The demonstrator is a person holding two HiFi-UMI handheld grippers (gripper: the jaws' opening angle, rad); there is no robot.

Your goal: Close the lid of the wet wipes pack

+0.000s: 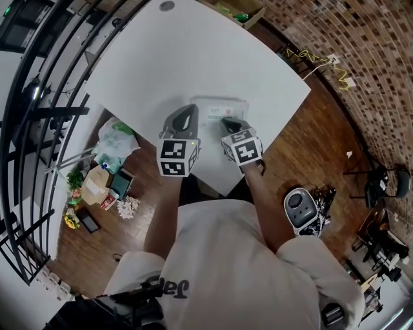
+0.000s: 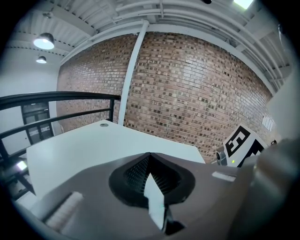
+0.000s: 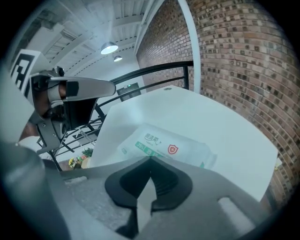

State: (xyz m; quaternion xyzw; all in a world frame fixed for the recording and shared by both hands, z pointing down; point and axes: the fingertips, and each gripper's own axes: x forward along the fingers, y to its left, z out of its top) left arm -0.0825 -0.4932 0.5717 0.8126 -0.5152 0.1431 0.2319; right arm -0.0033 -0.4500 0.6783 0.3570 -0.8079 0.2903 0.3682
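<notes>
The wet wipes pack [image 1: 220, 109] lies flat on the white table [image 1: 193, 58] near its front edge. In the right gripper view the pack [image 3: 171, 147] shows a green print and a red shield, just beyond my jaws; its lid is hidden from me. My right gripper [image 1: 226, 121] hovers over the pack's near right part with its jaws shut on nothing [image 3: 150, 159]. My left gripper [image 1: 188, 109] is held at the pack's left edge, also shut and empty [image 2: 150, 155]; its own view shows only the table and the brick wall.
A cardboard box [image 1: 242, 13] sits at the table's far edge. On the floor are bags and clutter [image 1: 106, 161] to the left, and a grey round device [image 1: 302, 209] to the right. A black railing [image 1: 39, 97] runs along the left.
</notes>
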